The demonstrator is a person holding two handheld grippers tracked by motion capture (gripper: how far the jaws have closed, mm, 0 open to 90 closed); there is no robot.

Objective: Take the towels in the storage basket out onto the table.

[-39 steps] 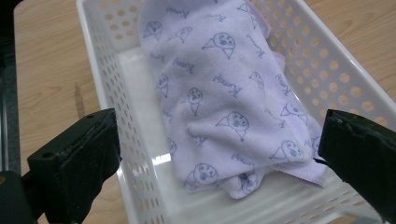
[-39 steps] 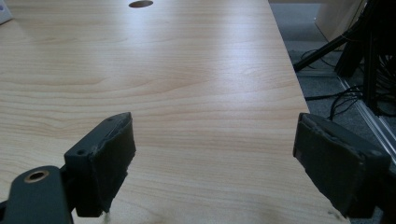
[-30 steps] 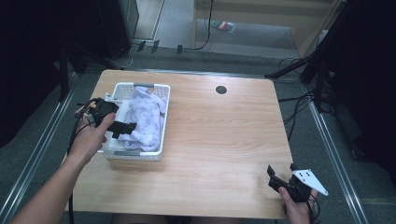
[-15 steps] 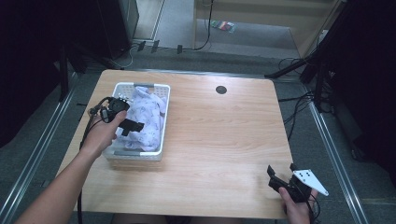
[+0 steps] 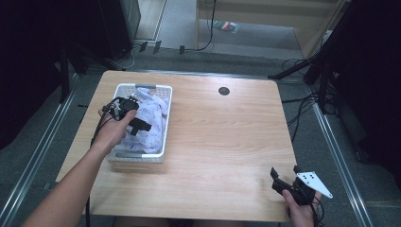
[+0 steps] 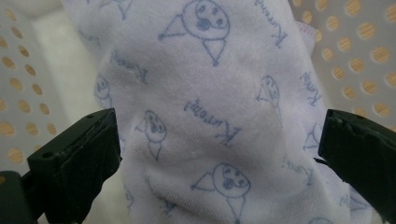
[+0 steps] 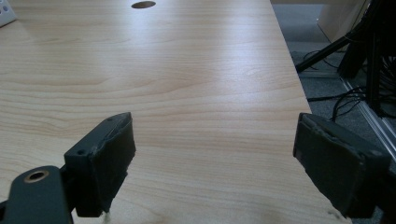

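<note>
A person's left forearm stretches in from the near edge of the wooden table (image 5: 227, 142), hand (image 5: 113, 130) wrapped over the left gripper (image 5: 140, 126) and angled down into a white perforated basket (image 5: 137, 155) near the table's far left corner. The gripper's jaws stand wide apart, released, with nothing clamped between them. Straight ahead of them, and spanning the gap from one jaw to the other, lies a white cloth (image 6: 210, 116) printed with small blue cartoon faces and lettering. In the left gripper view the cloth bulges up between the two black jaws, its folds running past both pads; whether the pads touch the fabric cannot be told. Behind the cloth, to either side of the jaws, the basket's holed walls rise. From above, the cloth (image 5: 153, 113) is heaped inside the basket, beneath and beyond the gripper, and a black cable trails back from the gripper over the basket's left rim.

At the table's near right corner, well apart from the basket, the other hand (image 5: 298, 210) holds the right gripper (image 5: 285, 175) low over bare wood, its grey three-cornered plate tilted to the outer side. Its jaws are likewise spread, holding nothing. Ahead of them runs open tabletop, with a dark round grommet (image 7: 143, 4) far beyond near the opposite edge.
</note>
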